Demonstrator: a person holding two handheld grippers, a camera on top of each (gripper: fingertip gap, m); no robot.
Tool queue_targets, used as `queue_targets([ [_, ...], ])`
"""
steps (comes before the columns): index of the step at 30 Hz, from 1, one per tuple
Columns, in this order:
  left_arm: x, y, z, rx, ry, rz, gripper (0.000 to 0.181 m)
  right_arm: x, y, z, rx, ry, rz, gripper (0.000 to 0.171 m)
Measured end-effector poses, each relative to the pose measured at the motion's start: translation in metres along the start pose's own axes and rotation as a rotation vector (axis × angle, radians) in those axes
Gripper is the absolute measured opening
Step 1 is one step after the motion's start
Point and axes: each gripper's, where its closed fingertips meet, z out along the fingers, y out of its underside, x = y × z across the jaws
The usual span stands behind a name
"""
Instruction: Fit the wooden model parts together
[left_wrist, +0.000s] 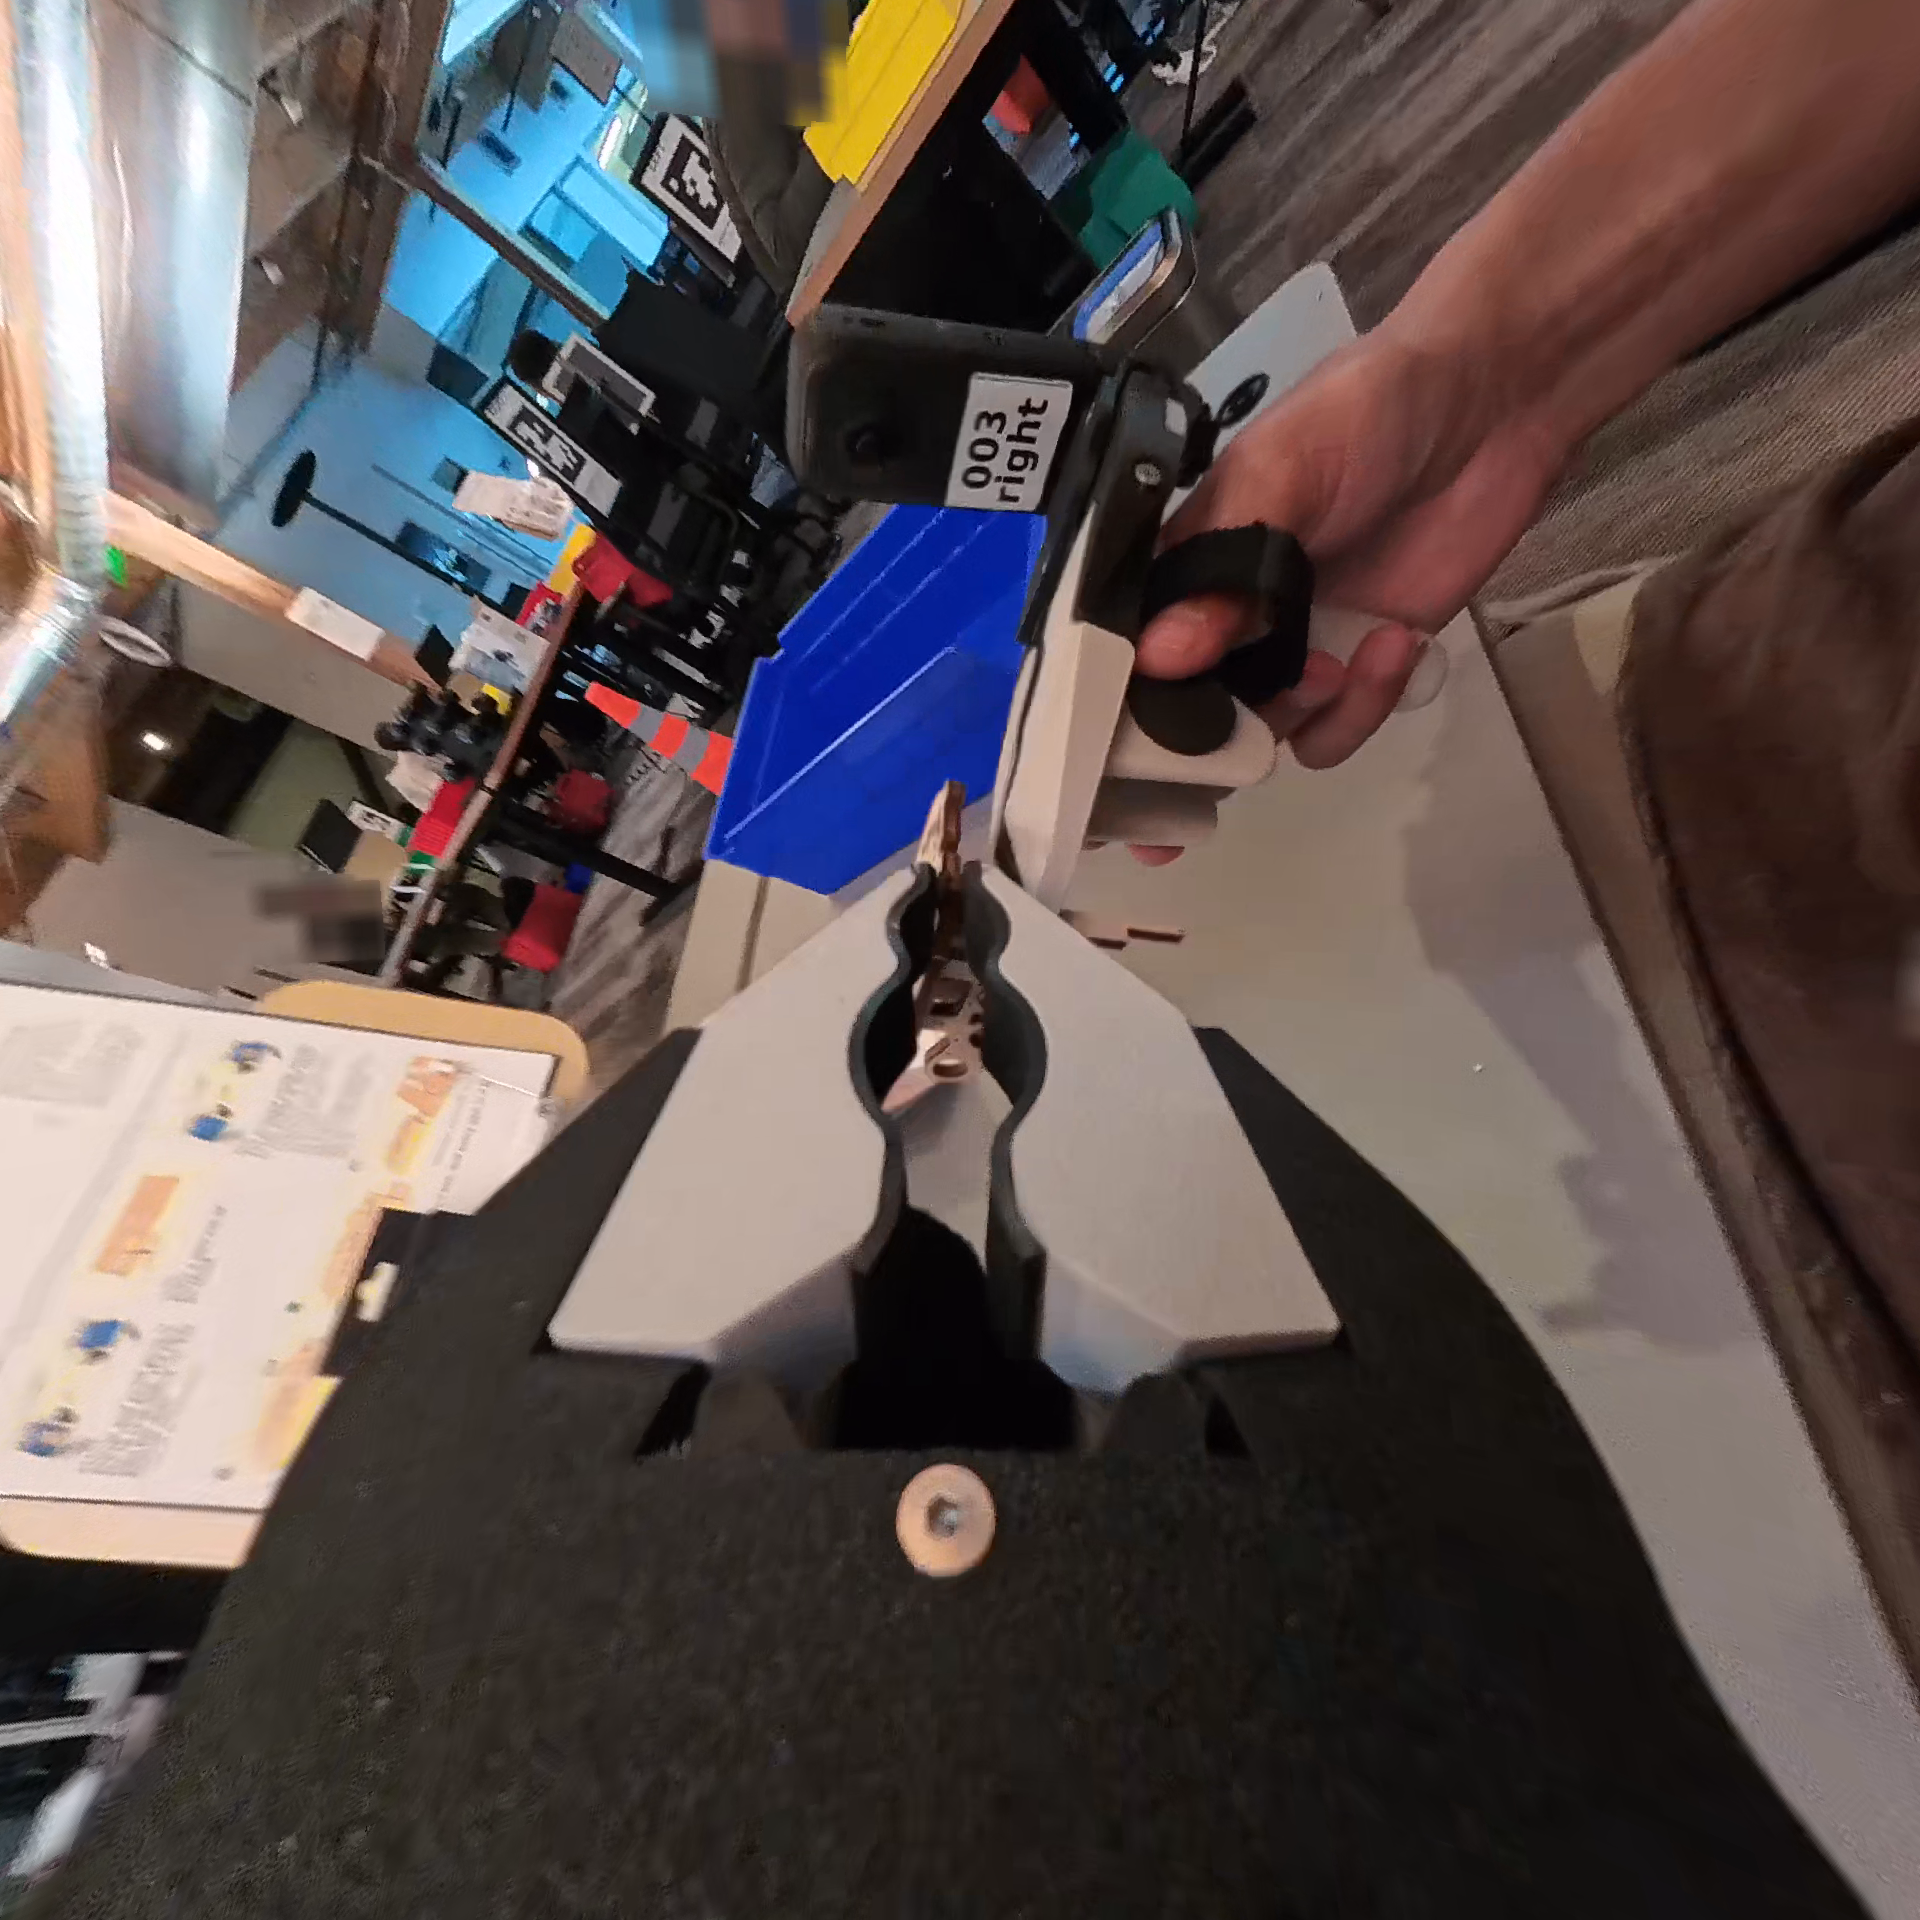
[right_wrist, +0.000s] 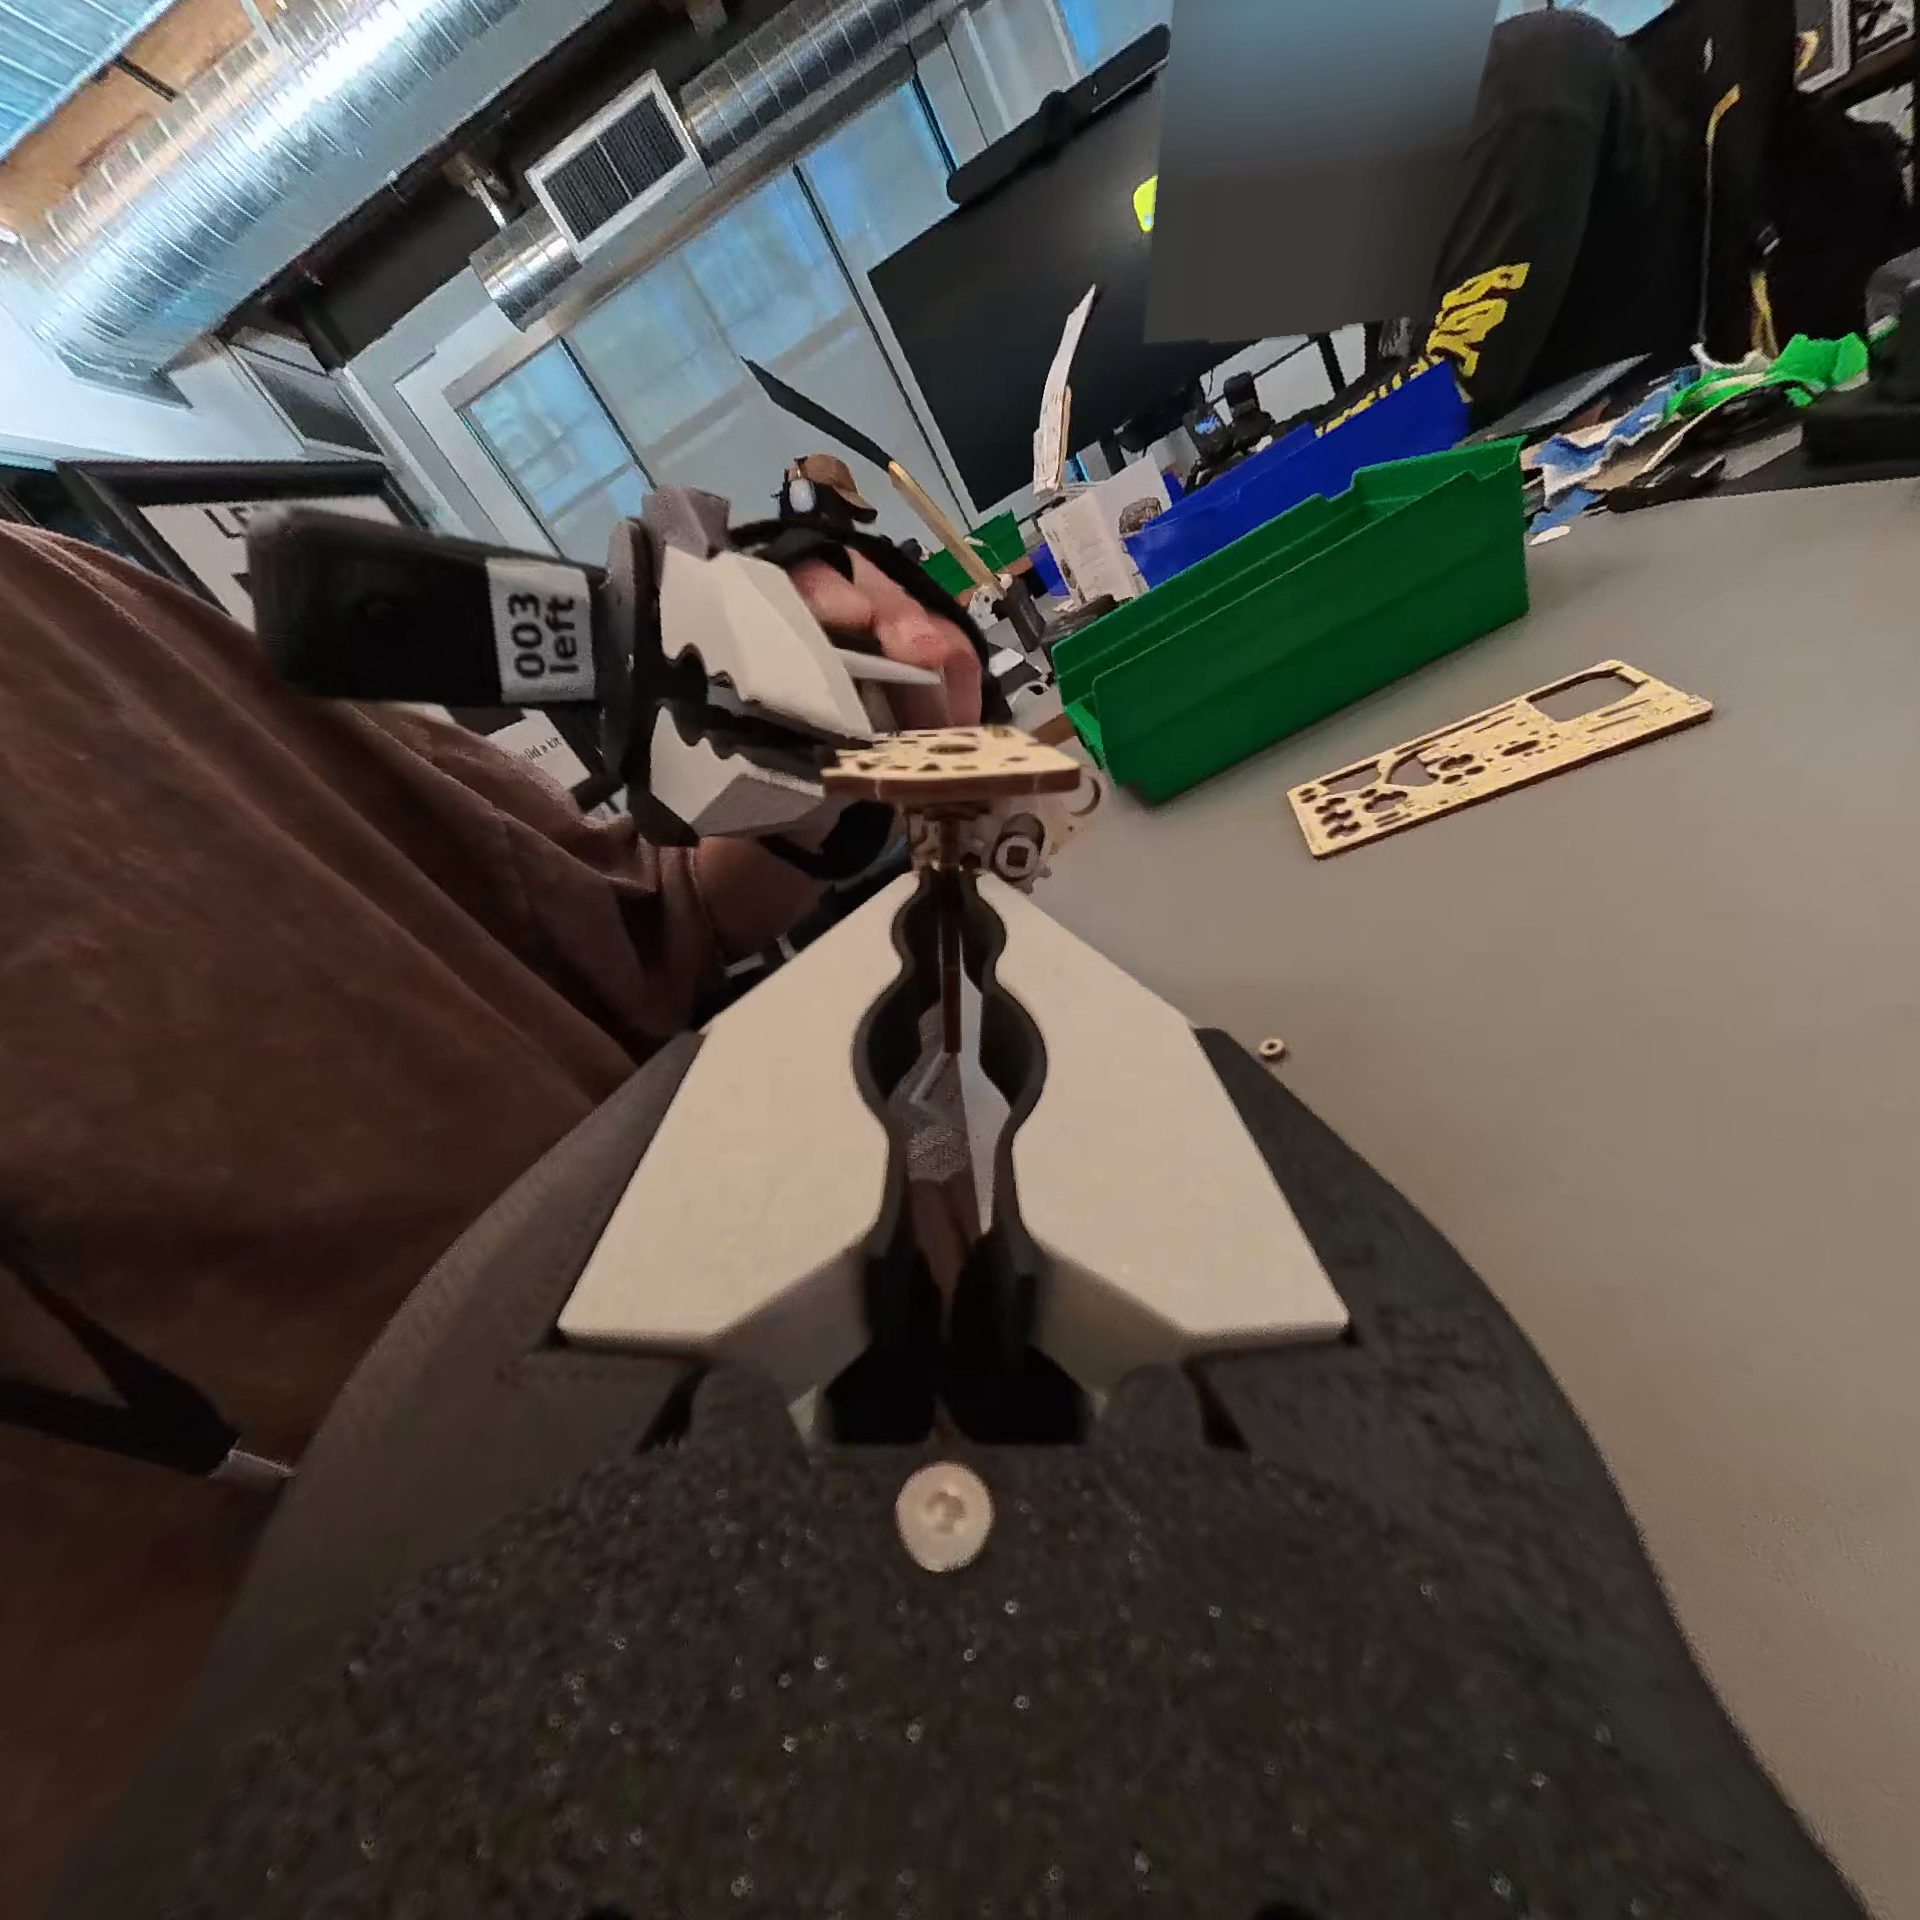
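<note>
Left gripper (left_wrist: 940, 883) clamps a wooden plate (right_wrist: 951, 767); right gripper (right_wrist: 940, 883) pinches a thin part (right_wrist: 948, 935) beneath it, above desk (right_wrist: 1558, 1039).

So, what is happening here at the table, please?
A person holds a gripper in each hand and is joining wooden model parts above a grey table. The left gripper holds a flat perforated wooden plate; the right gripper is shut on a thin wooden piece that meets the plate from below. A punched-out wooden sheet and a green bin lie beyond.
</note>
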Motion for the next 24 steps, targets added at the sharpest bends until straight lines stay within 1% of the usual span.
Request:
queue_targets([
  [2,0.0,-0.003,-0.001,-0.009,0.002,0.066,0.001,-0.004,0.0,0.0,0.007,-0.03,0.027,0.003],
  [5,-0.002,-0.011,-0.004,0.003,0.015,0.105,0.001,-0.011,-0.005,0.0,0.028,-0.068,0.007,0.002],
  [10,-0.002,-0.016,-0.006,-0.014,0.041,0.157,0.007,-0.015,-0.012,-0.004,0.068,-0.09,-0.007,0.002],
  [14,0.002,-0.022,-0.006,-0.004,0.08,0.153,0.005,-0.019,-0.008,-0.004,0.038,-0.109,-0.03,0.002],
  [20,0.004,-0.019,-0.007,-0.027,0.177,0.14,0.002,-0.019,-0.002,-0.006,-0.009,-0.105,-0.061,0.003],
  [22,0.007,-0.017,-0.006,-0.024,0.212,0.103,0.002,-0.018,0.001,-0.004,-0.024,-0.101,-0.046,0.003],
  [24,0.008,-0.014,-0.005,-0.022,0.217,0.106,0.002,-0.015,0.004,-0.002,-0.036,-0.095,-0.012,0.002],
])
